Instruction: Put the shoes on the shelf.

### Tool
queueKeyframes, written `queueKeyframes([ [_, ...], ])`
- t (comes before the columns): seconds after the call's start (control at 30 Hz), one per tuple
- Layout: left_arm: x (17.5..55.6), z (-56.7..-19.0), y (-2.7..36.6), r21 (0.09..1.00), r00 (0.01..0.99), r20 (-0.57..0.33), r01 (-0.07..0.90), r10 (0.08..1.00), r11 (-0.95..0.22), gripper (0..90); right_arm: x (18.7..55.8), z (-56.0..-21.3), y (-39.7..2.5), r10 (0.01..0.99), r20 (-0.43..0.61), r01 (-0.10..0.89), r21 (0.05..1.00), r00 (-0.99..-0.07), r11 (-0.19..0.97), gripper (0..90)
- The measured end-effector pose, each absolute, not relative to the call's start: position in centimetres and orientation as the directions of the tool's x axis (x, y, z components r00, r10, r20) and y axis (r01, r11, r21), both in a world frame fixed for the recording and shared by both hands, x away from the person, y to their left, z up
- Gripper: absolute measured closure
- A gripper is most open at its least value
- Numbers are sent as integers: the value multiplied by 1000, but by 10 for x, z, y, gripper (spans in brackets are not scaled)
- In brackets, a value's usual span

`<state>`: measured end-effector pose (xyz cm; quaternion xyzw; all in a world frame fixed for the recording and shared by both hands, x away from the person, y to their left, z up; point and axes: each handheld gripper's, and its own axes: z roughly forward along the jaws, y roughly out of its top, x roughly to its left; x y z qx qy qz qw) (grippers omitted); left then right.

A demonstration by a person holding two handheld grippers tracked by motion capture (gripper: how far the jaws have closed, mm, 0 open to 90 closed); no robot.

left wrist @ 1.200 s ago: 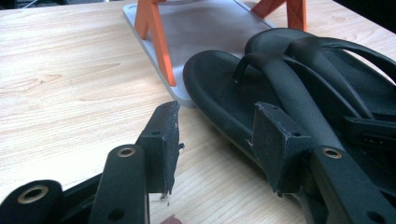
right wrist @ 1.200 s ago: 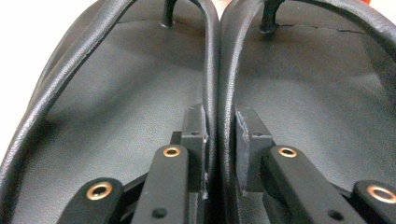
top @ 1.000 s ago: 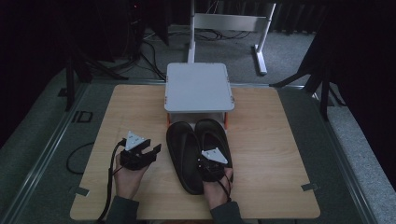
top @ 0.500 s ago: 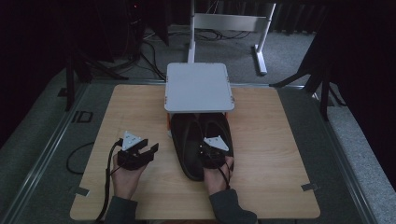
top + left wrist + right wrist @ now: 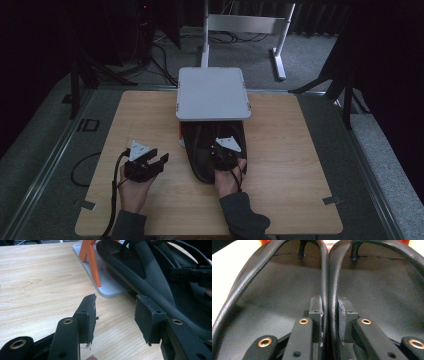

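A pair of black flip-flops (image 5: 205,150) lies side by side at the table's middle, toes tucked under a grey shelf (image 5: 212,92) on orange legs (image 5: 92,262). My right gripper (image 5: 226,151) is shut on the two inner straps (image 5: 329,302) of the flip-flops, pinching them together. My left gripper (image 5: 156,161) stands open above bare wood, left of the flip-flops. Its pads (image 5: 87,315) hold nothing, and the nearer flip-flop (image 5: 150,277) sits just to their right.
The grey shelf has a flat base plate (image 5: 105,282) resting on the wooden table (image 5: 300,150). A white stand (image 5: 245,25) rises behind the table. Cables (image 5: 80,170) trail off the left edge. Bare wood lies left and right.
My right gripper has pushed the flip-flops away from the person, so their toes now sit under the grey shelf. My left gripper has drifted slightly forward.
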<state>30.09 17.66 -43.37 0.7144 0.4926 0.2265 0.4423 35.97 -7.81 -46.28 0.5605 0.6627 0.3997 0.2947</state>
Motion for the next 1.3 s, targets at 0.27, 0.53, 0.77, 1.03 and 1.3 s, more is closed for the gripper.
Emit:
queueKeyframes([
  [0.27, 301, -434, 178, 856, 409, -113, 503, 906, -120, 518, 377, -461, -70, 980, 76, 489, 872, -183, 23, 760],
  [0.53, 300, -433, 181, 858, 404, -119, 501, 907, -111, 518, 391, -465, -61, 986, 85, 474, 880, -146, -6, 759],
  [0.77, 299, -432, 183, 860, 401, -121, 499, 908, -106, 519, 403, -473, -54, 991, 60, 472, 882, -123, 5, 756],
  [1.03, 299, -432, 183, 859, 402, -123, 500, 907, -106, 519, 415, -470, -52, 992, 62, 456, 890, -110, -5, 752],
  [1.3, 299, -432, 183, 859, 403, -122, 500, 907, -106, 520, 421, -471, -49, 993, 58, 441, 898, -98, -9, 750],
])
